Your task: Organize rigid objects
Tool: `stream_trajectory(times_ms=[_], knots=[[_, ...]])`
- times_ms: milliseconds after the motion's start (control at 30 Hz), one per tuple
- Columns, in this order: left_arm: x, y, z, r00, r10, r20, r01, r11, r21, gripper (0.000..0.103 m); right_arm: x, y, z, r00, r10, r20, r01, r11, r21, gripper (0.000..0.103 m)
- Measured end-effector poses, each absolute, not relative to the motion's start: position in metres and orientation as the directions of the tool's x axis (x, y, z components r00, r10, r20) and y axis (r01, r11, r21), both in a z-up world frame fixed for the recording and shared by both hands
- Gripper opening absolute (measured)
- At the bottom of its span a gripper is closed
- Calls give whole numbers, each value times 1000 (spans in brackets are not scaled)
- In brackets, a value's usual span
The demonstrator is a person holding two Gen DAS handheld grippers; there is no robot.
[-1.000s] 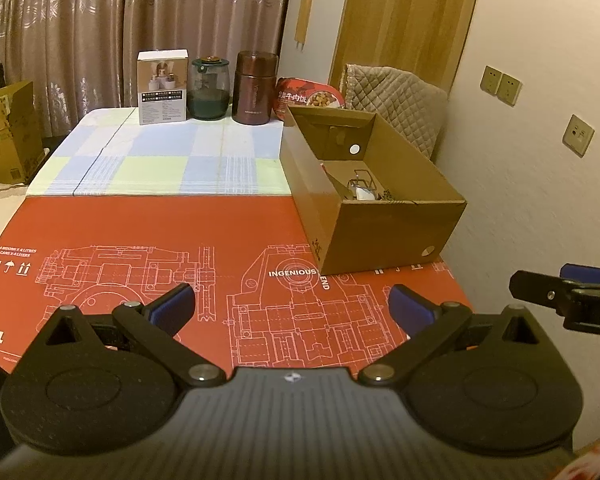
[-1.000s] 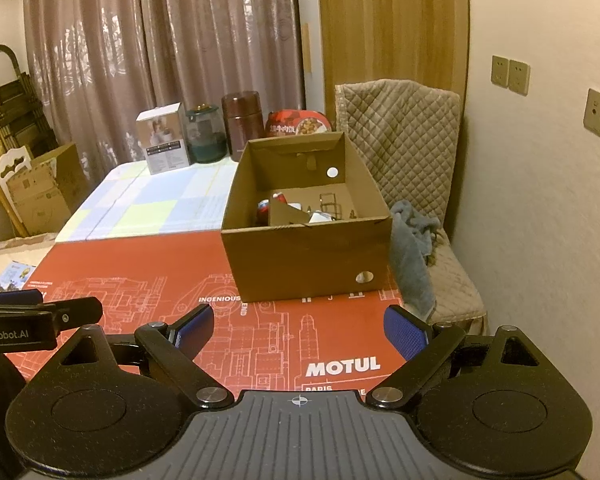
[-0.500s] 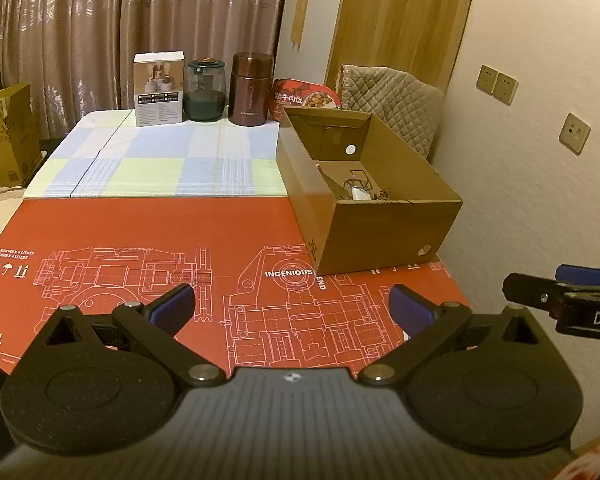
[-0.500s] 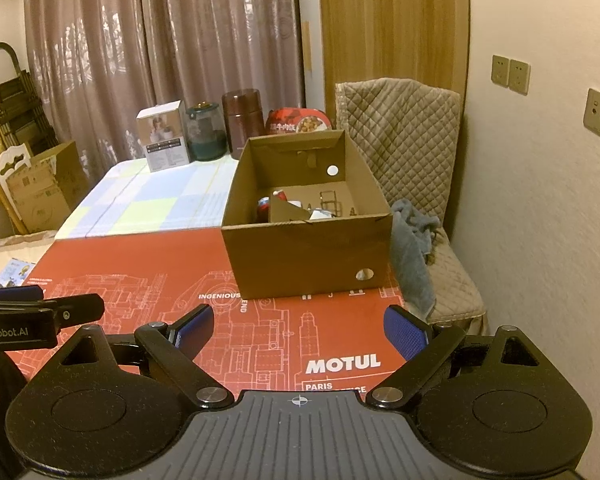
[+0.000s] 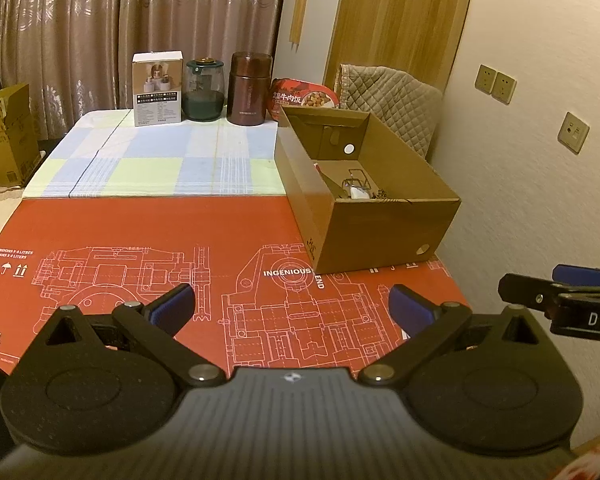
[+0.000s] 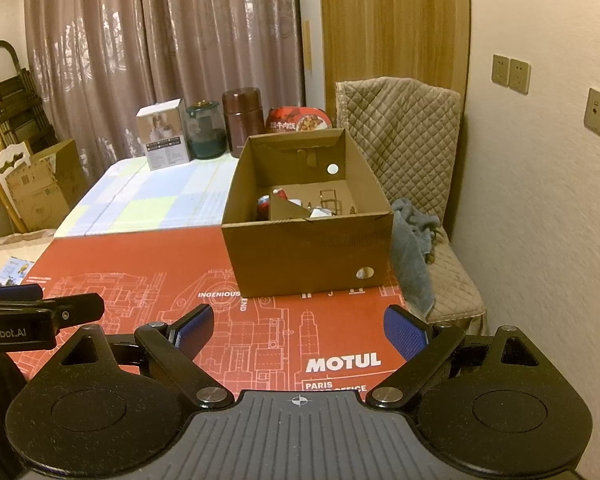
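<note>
The left gripper [image 5: 290, 307] hangs with its blue pads spread wide and nothing between them, over a red mat [image 5: 140, 232] printed with white machine drawings. The right gripper [image 6: 299, 330] is just as wide and empty, and its view reads "MOTUL" and "PARIS" on that mat; the left view gives "INGENIOUS".

Beyond the grippers, at the mat's far right, stands an open cardboard box [image 6: 306, 252]. The right view shows a red item, a loose cardboard piece, something white and a small wire frame in it; the left view catches only the frame and the white piece.

Behind the box, on a checked cloth [image 5: 152, 160], stand a white product carton [image 5: 157, 88], a dark glass jar [image 5: 204, 90], a brown flask [image 5: 250, 89] and a red bowl [image 5: 304, 98] with Chinese lettering.

Only the right view shows a grey rag [image 6: 410, 256] on the quilted chair [image 6: 404, 128] beside the box.
</note>
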State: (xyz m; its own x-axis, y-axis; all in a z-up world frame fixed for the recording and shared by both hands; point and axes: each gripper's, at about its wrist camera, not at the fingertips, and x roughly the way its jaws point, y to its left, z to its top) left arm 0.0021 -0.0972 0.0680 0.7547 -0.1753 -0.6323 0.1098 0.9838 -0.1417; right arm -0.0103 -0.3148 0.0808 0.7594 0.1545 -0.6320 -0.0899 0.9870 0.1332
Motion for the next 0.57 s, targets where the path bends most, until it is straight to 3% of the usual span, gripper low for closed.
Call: stream_trajectory(times_ms=[567], knots=[[2,-96,65,748,-188,-637,115,981,-154,102,-11,-315,79,760,152,-631,-87,987,133,89]])
